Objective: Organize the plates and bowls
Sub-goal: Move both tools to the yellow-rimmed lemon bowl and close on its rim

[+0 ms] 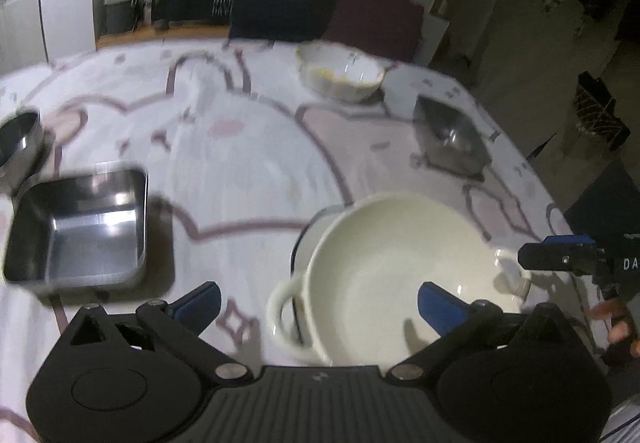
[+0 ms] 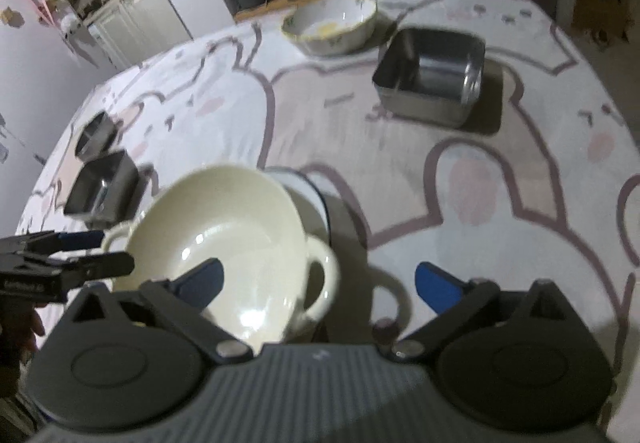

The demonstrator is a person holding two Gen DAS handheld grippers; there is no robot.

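A cream two-handled bowl (image 1: 400, 275) (image 2: 216, 235) rests tilted on a white enamel bowl with a dark rim (image 1: 316, 223) (image 2: 308, 183), near the table's front. My left gripper (image 1: 320, 305) is open, and the bowl's left handle (image 1: 284, 319) lies between its blue pads without touching them. My right gripper (image 2: 320, 283) is open too, around the other handle (image 2: 324, 275). Each gripper shows in the other's view: the right gripper (image 1: 560, 255), the left gripper (image 2: 80, 251). A flowered ceramic bowl (image 1: 340, 73) (image 2: 332, 23) stands at the far side.
On the white cloth with pink outlines (image 1: 240, 163) stand a square steel tin (image 1: 80, 227) (image 2: 104, 187) at left, a round steel bowl (image 1: 20, 139) (image 2: 96, 135) behind it, and another square steel tin (image 1: 452, 135) (image 2: 432, 83) at far right. Dark chairs stand beyond the table.
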